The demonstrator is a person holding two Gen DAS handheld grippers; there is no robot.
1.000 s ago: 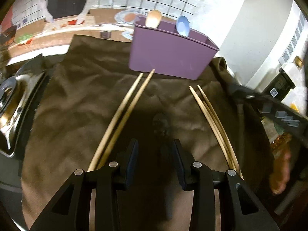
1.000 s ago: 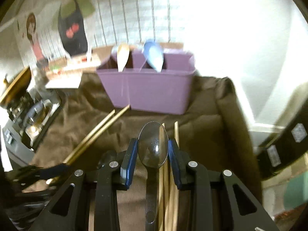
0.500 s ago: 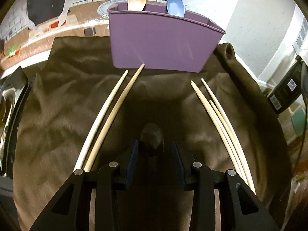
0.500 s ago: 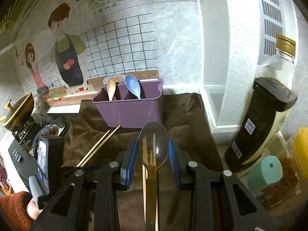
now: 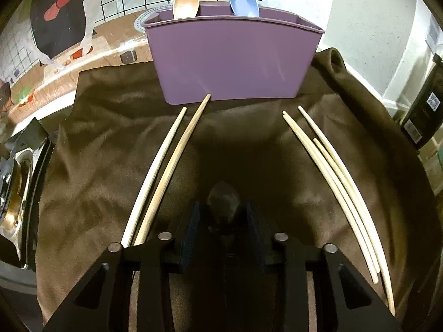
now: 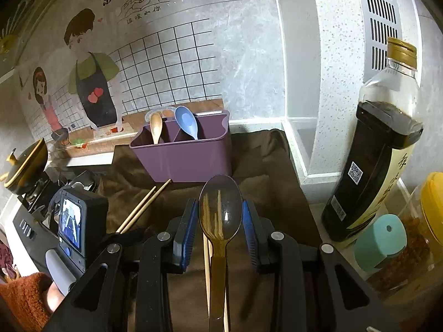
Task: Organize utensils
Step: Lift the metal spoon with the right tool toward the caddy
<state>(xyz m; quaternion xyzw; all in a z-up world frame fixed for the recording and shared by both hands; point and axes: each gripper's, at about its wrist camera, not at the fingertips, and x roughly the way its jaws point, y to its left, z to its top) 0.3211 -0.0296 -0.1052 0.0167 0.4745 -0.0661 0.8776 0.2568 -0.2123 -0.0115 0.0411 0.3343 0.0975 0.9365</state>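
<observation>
A dark spoon (image 5: 223, 203) lies on the brown cloth (image 5: 97, 152). My left gripper (image 5: 223, 207) points down over it, its jaws closing with the bowl between them and a thin gap still showing at each pad. My right gripper (image 6: 220, 210) is shut on a translucent brown spoon (image 6: 220, 202), held bowl-up above the cloth. The purple caddy (image 5: 232, 61) stands at the back with a wooden spoon (image 5: 186, 4) and a blue spoon (image 5: 243, 5) in it. On the cloth lie two chopsticks (image 5: 163, 171) on the left and three chopsticks (image 5: 332, 174) on the right.
A dark sauce bottle (image 6: 373, 166), a yellow-lidded jar (image 6: 426, 221) and a teal cap (image 6: 379, 240) crowd the right side. A stove (image 5: 11, 193) borders the cloth on the left. A hand in a rust sleeve (image 6: 22, 298) holds the left gripper's handle.
My left gripper came forward and down onto the dark spoon, and its jaws narrowed around the bowl. My right gripper rose and drew back from the caddy, still holding its spoon.
</observation>
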